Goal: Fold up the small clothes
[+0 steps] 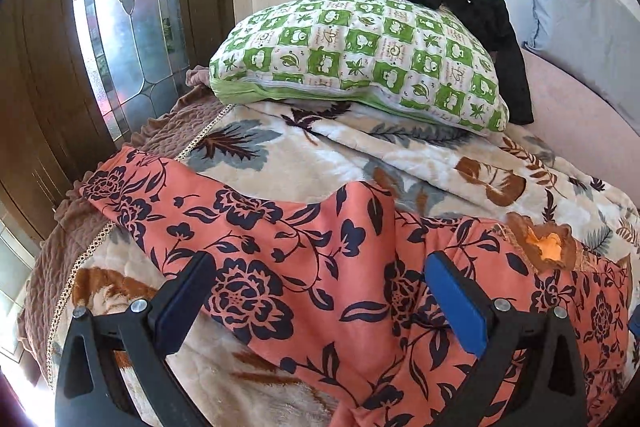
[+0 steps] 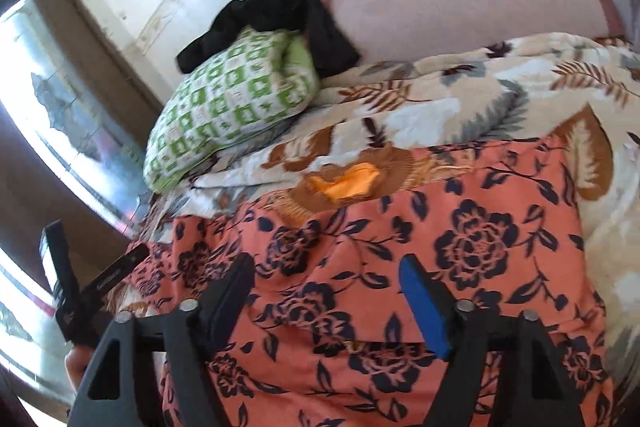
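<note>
- The coral garment [image 1: 320,267] with dark flowers lies spread across the lower half of both views, flat on the blanket [image 1: 320,151]; laid out like this, its edges can be reached for a fold.
- At its upper edge, toward the right of the left wrist view, a brown lace trim with an orange patch [image 1: 548,243] shows, probably a neckline or an inner layer turned out.
- The left gripper [image 1: 324,303] hangs over the cloth with its jaws spread and nothing pinched between them, likely poised to choose an edge.
- The right gripper [image 2: 332,303] is likewise spread above the cloth, gripping nothing; the fabric passes beneath its fingers, not between the pads.
- A green checked pillow [image 1: 360,59] sits in the upper middle, with a black garment [image 1: 460,3] draped over its far side, both well apart from the folding area.
- A door with patterned glass [image 1: 132,19] fills the upper left.
</note>
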Demonstrator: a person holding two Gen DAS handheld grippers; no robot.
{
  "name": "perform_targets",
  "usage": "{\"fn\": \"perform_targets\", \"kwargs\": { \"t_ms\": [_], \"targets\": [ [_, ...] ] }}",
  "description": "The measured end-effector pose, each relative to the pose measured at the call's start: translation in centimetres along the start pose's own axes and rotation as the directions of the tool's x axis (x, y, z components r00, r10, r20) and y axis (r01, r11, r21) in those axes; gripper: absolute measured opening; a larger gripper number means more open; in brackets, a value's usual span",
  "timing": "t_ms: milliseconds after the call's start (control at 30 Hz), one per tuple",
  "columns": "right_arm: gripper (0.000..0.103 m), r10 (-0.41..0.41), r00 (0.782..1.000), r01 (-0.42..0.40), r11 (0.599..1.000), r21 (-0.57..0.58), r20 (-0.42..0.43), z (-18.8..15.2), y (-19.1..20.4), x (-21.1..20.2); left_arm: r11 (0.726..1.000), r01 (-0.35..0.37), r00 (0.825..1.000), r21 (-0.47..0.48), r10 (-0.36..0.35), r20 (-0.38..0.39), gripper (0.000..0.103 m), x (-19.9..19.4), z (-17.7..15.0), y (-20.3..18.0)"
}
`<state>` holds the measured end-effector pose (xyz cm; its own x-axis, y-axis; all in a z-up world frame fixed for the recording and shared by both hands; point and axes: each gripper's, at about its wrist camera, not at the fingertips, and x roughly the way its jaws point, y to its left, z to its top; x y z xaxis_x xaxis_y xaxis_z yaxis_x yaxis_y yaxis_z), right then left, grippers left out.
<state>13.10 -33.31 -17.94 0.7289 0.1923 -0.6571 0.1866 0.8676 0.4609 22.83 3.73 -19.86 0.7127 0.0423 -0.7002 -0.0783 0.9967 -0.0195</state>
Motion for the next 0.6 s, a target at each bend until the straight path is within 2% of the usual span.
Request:
{"fn": "perform_targets", "kwargs": {
  "t_ms": [67,100,133,233,300,367,400,433,467,567,600],
  "targets": [
    [0.038,-0.078,0.997,0.079,0.996,0.033,-0.024,0.2,-1.7,0.7,0.999,0.025,1.000,-0.024,-0.025,-0.008,0.087,0.3,0.1,0.1],
    [0.037,-0.116,0.992,0.118,0.992,0.043,-0.045,0.0,-2.5,1.2,0.998,0.056,0.998,-0.031,-0.057,-0.024,0.074,0.6,0.1,0.0],
    [0.037,-0.155,0.985,0.159,0.985,0.060,-0.072,-0.1,-3.3,1.8,0.995,0.091,0.995,-0.034,-0.093,-0.046,0.066,1.1,0.2,-0.2],
    [0.037,-0.181,0.975,0.198,0.972,0.129,-0.130,-0.5,-5.7,2.8,0.982,0.182,0.977,-0.054,-0.186,-0.105,0.064,2.6,0.4,-1.5],
    [0.037,-0.194,0.967,0.218,0.965,0.144,-0.165,-0.7,-6.6,3.5,0.971,0.236,0.963,-0.022,-0.237,-0.125,0.065,3.1,1.0,-3.2],
    [0.038,-0.205,0.958,0.235,0.961,0.145,-0.199,-1.1,-7.4,4.4,0.967,0.254,0.958,0.032,-0.248,-0.142,0.070,3.6,1.4,-4.9],
    [0.038,-0.200,0.957,0.234,0.960,0.153,-0.211,-1.3,-7.7,4.7,0.966,0.254,0.959,0.056,-0.243,-0.148,0.077,4.0,1.4,-5.7],
    [0.038,-0.196,0.959,0.230,0.960,0.158,-0.204,-1.3,-7.8,4.7,0.965,0.252,0.958,0.073,-0.238,-0.160,0.078,4.5,1.3,-6.2],
    [0.038,-0.196,0.960,0.229,0.960,0.158,-0.201,-1.3,-7.8,4.6,0.964,0.252,0.955,0.086,-0.233,-0.183,0.078,5.2,1.1,-6.7],
    [0.038,-0.199,0.959,0.232,0.960,0.155,-0.202,-1.3,-7.8,4.6,0.950,0.291,0.930,0.110,-0.254,-0.267,0.077,7.1,0.0,-7.9],
    [0.038,-0.200,0.959,0.232,0.960,0.155,-0.201,-1.3,-7.8,4.6,0.951,0.282,0.927,0.123,-0.237,-0.291,0.065,7.6,-0.4,-8.3]
  ]
}}
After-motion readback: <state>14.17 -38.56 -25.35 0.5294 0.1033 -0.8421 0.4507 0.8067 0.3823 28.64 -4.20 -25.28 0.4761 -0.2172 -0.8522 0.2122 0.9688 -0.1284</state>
